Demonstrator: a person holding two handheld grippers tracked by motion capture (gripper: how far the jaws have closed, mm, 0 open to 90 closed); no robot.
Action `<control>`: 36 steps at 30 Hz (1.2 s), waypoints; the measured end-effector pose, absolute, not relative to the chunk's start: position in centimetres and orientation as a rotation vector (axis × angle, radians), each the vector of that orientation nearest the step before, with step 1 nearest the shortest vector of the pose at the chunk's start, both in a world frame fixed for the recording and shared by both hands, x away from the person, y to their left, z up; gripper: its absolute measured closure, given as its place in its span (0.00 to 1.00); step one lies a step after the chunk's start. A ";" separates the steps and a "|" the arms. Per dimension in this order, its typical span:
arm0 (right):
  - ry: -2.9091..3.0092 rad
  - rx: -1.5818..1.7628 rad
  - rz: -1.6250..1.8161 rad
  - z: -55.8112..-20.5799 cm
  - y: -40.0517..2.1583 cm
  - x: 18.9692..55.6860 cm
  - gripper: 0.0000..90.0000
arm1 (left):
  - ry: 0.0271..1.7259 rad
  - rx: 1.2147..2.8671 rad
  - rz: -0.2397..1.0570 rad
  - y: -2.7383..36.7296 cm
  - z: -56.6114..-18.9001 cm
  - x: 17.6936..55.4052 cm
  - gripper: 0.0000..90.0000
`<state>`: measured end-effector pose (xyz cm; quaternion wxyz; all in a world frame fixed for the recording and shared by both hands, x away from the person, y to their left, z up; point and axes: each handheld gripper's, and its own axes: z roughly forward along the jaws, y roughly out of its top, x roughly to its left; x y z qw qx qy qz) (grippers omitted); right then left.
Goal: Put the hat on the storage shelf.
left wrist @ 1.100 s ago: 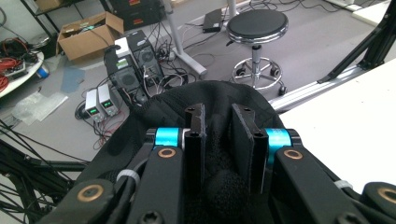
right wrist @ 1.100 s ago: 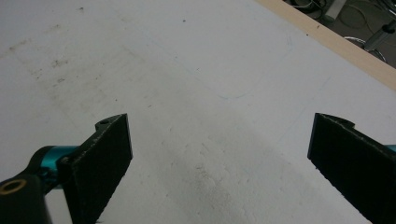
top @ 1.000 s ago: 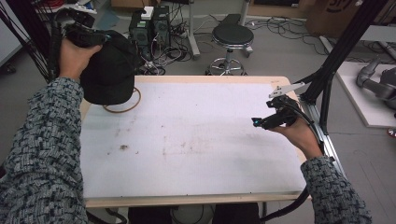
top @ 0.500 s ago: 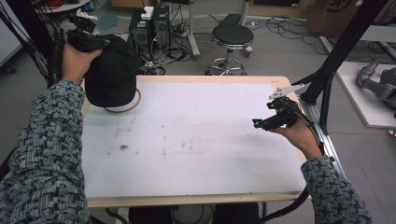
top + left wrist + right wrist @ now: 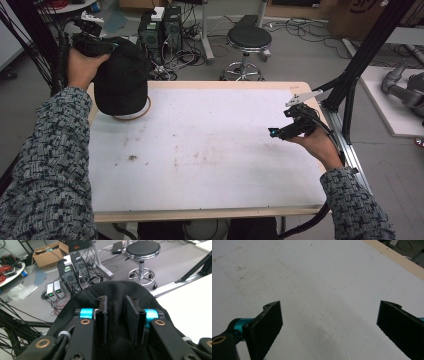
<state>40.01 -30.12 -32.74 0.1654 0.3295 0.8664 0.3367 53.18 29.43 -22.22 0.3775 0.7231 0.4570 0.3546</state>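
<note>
From the high view, a black cap (image 5: 121, 75) is held at the white surface's (image 5: 210, 150) far left corner by the left claw (image 5: 92, 44); a gentle, level lowering seems best. In the left gripper view, the jaws are pinched on cap fabric (image 5: 117, 290). In the right gripper view, the right claw (image 5: 329, 322) is spread wide, empty, above the surface.

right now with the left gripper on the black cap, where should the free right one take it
Probably the lower rim of the black cap, on its right side. The left gripper pinches fabric at the cap's top left, so that side is taken. The cap hangs low over the ring at the table's far left corner. The right gripper, jaws wide open, could come in level across the table.
</note>
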 end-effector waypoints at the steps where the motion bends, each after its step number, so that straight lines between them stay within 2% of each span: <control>1: 2.467 0.939 0.956 -32.7 -30.2 40.0 0.07 | 1.174 1.852 0.904 29.4 -22.3 53.2 0.77; 5: 2.467 0.940 0.961 -32.7 -30.2 40.0 0.07 | 1.169 1.853 0.909 29.3 -22.4 53.2 0.76; 10: 2.468 0.937 0.958 -32.7 -30.2 40.1 0.07 | 1.166 1.852 0.893 29.3 -22.3 53.1 0.67; 22: 2.470 0.933 0.955 -32.8 -30.1 40.1 0.07 | 1.123 1.842 0.846 29.1 -21.7 52.3 0.59; 31: 2.466 0.932 0.965 -32.6 -29.9 39.9 0.07 | 1.015 1.847 0.759 28.6 -21.0 51.1 0.55; 36: 2.469 0.923 0.961 -32.5 -29.7 39.8 0.07 | 0.999 1.861 0.756 28.1 -21.4 50.6 0.54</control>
